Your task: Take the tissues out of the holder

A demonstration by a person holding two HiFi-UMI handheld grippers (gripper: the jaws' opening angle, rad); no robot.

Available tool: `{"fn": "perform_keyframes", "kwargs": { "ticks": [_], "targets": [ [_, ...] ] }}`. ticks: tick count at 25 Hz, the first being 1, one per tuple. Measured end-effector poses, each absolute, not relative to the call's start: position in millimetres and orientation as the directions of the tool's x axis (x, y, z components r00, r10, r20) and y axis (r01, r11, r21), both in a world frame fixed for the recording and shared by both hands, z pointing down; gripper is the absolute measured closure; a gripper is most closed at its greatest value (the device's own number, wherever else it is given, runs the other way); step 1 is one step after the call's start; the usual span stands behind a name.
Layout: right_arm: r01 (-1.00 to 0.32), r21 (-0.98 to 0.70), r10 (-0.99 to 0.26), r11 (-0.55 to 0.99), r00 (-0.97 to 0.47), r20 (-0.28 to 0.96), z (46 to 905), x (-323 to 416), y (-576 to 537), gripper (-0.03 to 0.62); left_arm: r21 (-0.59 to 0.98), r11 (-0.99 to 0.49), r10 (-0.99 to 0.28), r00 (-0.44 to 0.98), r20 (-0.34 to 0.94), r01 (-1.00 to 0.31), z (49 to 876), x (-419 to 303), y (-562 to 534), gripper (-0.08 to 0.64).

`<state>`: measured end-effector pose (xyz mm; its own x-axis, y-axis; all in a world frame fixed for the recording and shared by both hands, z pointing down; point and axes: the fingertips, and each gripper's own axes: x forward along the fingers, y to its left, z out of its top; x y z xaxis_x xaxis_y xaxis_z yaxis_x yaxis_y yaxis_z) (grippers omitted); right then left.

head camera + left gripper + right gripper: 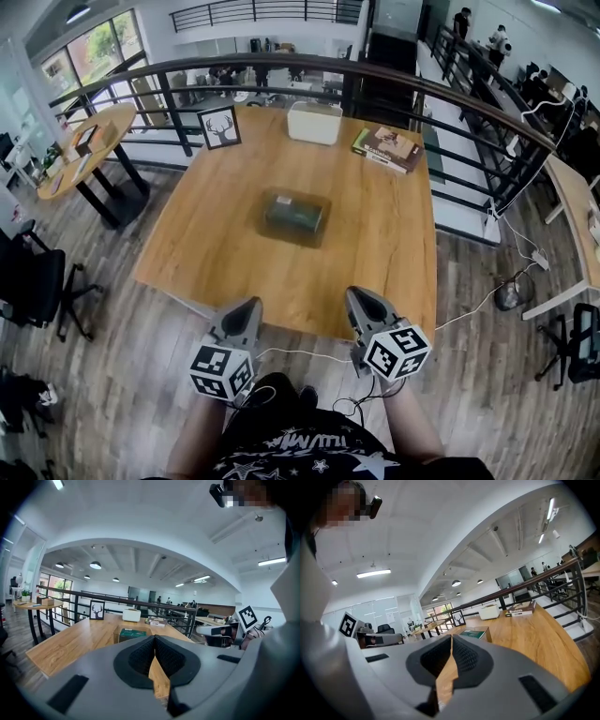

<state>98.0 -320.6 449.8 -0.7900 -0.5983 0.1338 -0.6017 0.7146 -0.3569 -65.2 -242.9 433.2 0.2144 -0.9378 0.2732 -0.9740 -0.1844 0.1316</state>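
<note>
A clear holder (293,217) with a dark green pack of tissues inside stands in the middle of the wooden table (206,234). My left gripper (248,306) and right gripper (360,294) hover side by side over the table's near edge, well short of the holder. Both are shut with nothing between their jaws. In the left gripper view the holder (131,633) shows just beyond the shut left gripper (154,637). In the right gripper view the holder (475,633) lies ahead and slightly right of the shut right gripper (451,637).
At the table's far edge stand a framed deer picture (218,127), a white box (314,122) and a stack of books (387,148). A dark railing (281,66) curves behind the table. A round table (89,141) and an office chair (33,281) are at the left.
</note>
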Motion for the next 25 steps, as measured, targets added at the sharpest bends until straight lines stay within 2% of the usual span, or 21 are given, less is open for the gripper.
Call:
{"fn": "perform_keyframes", "kwargs": {
  "ticks": [6, 14, 25],
  "targets": [
    [-0.594, -0.375, -0.588, 0.712, -0.796, 0.144, 455, 91, -329, 0.572, 0.132, -0.172, -0.935, 0.204, 0.290, -0.976, 436, -72, -253, 0.546],
    [-0.630, -0.361, -0.623, 0.687, -0.767, 0.153, 454, 87, -363, 0.572, 0.126, -0.230, -0.924, 0.258, 0.282, -0.965, 440, -77, -300, 0.546],
    [-0.641, -0.334, -0.616, 0.691, -0.764, 0.194, 459, 26, -444, 0.572, 0.161, -0.244, -0.918, 0.281, 0.280, -0.956, 446, -135, -389, 0.546]
  ]
}}
